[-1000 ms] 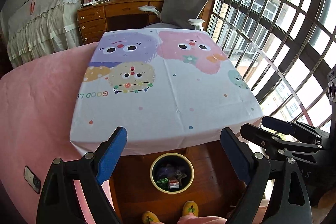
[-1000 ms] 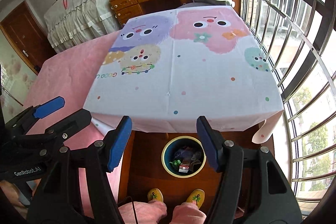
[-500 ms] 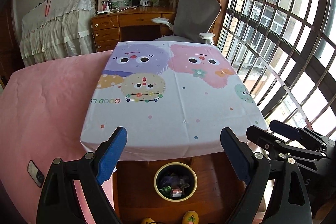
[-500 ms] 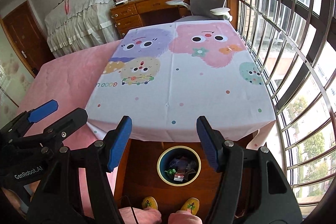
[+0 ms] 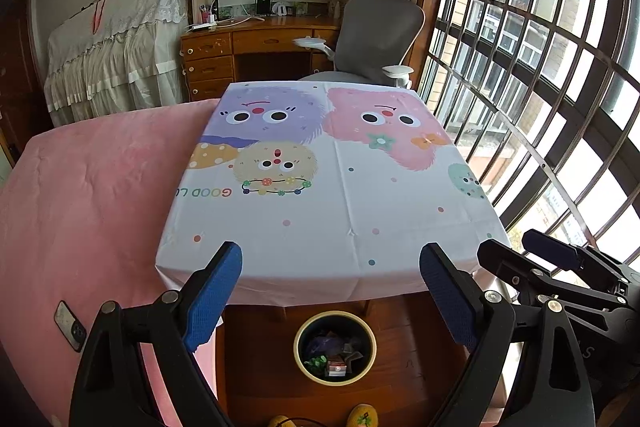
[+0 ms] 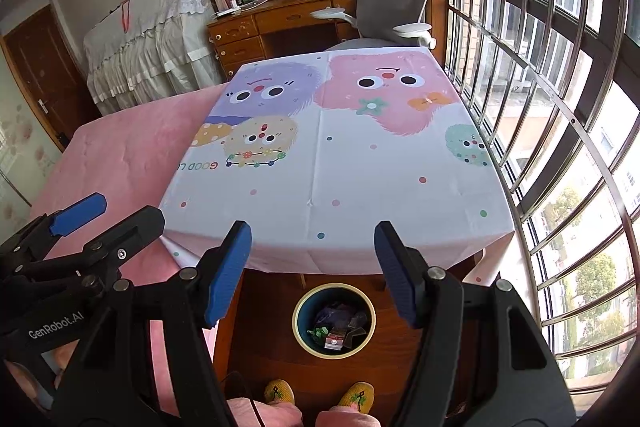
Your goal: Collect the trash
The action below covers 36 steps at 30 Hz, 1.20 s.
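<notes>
Both grippers have lifted back, sliding the bin (image 5: pixel 335 347) lower in frame; left gripper (image 5: pixel 331 293) and right gripper (image 6: pixel 312 273) jaws gape empty over a bare desk (image 5: pixel 332 211), so collecting looks finished.

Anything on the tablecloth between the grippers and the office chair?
No. In both wrist views the tablecloth is bare, only printed monsters, from the open left gripper and right gripper to the office chair.

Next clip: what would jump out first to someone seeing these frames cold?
The cartoon-monster tablecloth fills the middle of both views, its top bare of trash. Below its near edge, a round bin on the wooden floor holds wrappers. Both the left gripper and the right gripper hang open and empty above it.
</notes>
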Available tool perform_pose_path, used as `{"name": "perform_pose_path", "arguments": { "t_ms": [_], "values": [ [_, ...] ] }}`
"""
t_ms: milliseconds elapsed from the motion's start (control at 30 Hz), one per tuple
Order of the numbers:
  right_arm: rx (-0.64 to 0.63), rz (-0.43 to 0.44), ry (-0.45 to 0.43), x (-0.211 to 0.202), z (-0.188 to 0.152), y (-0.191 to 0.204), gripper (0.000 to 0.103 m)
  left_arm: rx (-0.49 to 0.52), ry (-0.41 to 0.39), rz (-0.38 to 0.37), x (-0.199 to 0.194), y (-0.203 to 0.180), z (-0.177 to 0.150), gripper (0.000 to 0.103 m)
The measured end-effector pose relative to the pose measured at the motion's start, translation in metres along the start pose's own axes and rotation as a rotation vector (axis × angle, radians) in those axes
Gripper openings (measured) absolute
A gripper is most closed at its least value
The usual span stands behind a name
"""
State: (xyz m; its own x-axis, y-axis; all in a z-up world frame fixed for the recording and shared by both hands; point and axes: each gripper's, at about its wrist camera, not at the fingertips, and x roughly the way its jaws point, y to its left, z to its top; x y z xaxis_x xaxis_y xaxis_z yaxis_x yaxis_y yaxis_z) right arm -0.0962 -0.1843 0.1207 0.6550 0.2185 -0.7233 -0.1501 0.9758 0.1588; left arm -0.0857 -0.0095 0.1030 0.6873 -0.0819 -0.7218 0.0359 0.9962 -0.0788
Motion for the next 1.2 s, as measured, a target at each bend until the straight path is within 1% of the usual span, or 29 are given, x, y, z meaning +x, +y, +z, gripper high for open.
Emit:
{"name": "perform_pose_path", "arguments": {
  "t_ms": [200,367,733,1200],
  "values": [
    [0.000,0.000,0.000,-0.002,-0.002,0.000,0.061,-0.011,0.002,0.005,0.001,0.000,-0.003,0.092],
    [-0.012,0.006,0.009,-0.004,-0.004,-0.004,0.061,-0.027,0.005,0.026,0.001,-0.004,-0.009,0.092],
    [-0.015,0.013,0.031,0.003,-0.007,-0.009,0.061,-0.030,0.031,0.055,0.005,-0.011,-0.018,0.092],
    [-0.012,0.009,0.042,0.006,-0.011,-0.012,0.061,-0.027,0.049,0.058,0.015,-0.014,-0.020,0.092]
  ]
}}
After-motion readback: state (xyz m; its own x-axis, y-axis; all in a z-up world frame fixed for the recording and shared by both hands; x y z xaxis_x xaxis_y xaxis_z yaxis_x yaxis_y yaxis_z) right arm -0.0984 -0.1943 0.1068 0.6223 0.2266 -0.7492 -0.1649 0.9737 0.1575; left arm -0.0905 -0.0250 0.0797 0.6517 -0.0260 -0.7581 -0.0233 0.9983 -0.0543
